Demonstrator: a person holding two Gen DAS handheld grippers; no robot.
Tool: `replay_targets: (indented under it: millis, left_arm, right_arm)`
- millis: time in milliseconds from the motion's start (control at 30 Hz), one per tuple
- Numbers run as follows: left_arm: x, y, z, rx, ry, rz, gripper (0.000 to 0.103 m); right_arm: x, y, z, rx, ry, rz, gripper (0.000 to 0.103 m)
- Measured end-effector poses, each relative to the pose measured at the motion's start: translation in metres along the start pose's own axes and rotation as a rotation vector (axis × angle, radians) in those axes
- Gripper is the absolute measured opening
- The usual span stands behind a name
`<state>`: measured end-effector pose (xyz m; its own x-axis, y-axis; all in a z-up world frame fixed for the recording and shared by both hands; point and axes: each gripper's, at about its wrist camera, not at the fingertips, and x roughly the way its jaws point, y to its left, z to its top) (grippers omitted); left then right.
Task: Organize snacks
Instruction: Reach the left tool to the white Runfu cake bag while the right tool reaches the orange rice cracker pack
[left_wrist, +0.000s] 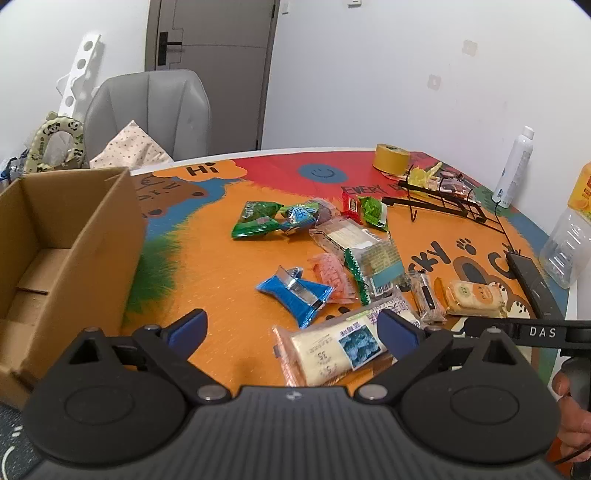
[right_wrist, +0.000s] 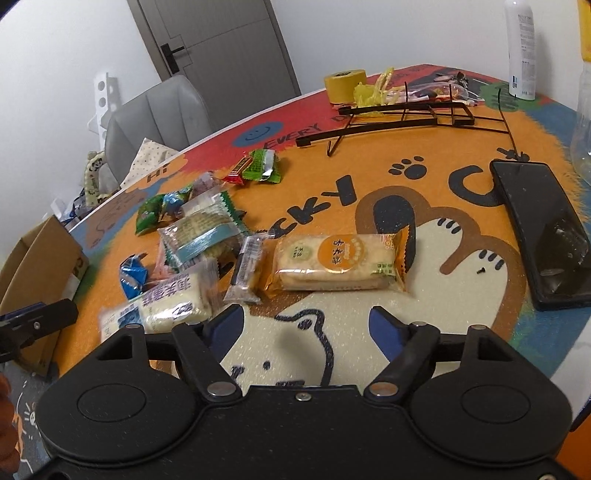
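Several wrapped snacks lie scattered on the colourful table mat (left_wrist: 221, 280). My left gripper (left_wrist: 295, 328) is open just above a white cream-filled pack (left_wrist: 328, 350), whose far end lies beside the right finger; the pads do not press it. Beyond it are a blue packet (left_wrist: 295, 295), a clear-wrapped cookie (left_wrist: 369, 251) and green packets (left_wrist: 255, 219). My right gripper (right_wrist: 308, 326) is open over the mat with nothing between its fingers. An orange cracker pack (right_wrist: 332, 262) lies just ahead of it, with a small dark bar (right_wrist: 247, 269) to its left.
An open cardboard box (left_wrist: 74, 229) stands at the table's left edge. A black wire rack (right_wrist: 406, 114), a yellow tape roll (right_wrist: 345, 83), a white bottle (right_wrist: 521, 48) and a black flat device (right_wrist: 539, 229) occupy the far and right side. A grey chair (left_wrist: 155, 110) stands behind.
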<state>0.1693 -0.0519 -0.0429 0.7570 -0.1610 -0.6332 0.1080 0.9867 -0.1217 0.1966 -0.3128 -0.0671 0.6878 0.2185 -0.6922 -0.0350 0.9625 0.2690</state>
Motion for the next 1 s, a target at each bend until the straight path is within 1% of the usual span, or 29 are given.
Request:
replay_targets:
  millis: [233, 367, 467, 667, 933, 1000]
  left_arm:
    - [0.016, -0.010, 0.005, 0.011, 0.016, -0.020, 0.096]
    - [0.024, -0.017, 0.007, 0.019, 0.027, -0.038, 0.094]
    - [0.029, -0.023, 0.006, 0.032, 0.035, -0.056, 0.093]
    - [0.041, -0.032, 0.000, 0.061, 0.068, -0.077, 0.093]
    - [0.048, -0.034, -0.003, 0.076, 0.079, -0.062, 0.093]
    - [0.049, -0.035, -0.005, 0.088, 0.094, -0.073, 0.093]
  right_arm:
    - [0.012, -0.005, 0.010, 0.023, 0.008, 0.002, 0.076]
    - [0.015, -0.005, 0.014, 0.027, 0.006, 0.000, 0.074]
    - [0.018, -0.008, 0.017, 0.036, 0.002, -0.004, 0.072]
    - [0.021, -0.017, 0.023, 0.048, -0.014, -0.026, 0.072]
    - [0.030, -0.010, 0.030, 0.035, -0.019, -0.054, 0.072]
    - [0.031, -0.009, 0.031, 0.036, -0.019, -0.064, 0.074]
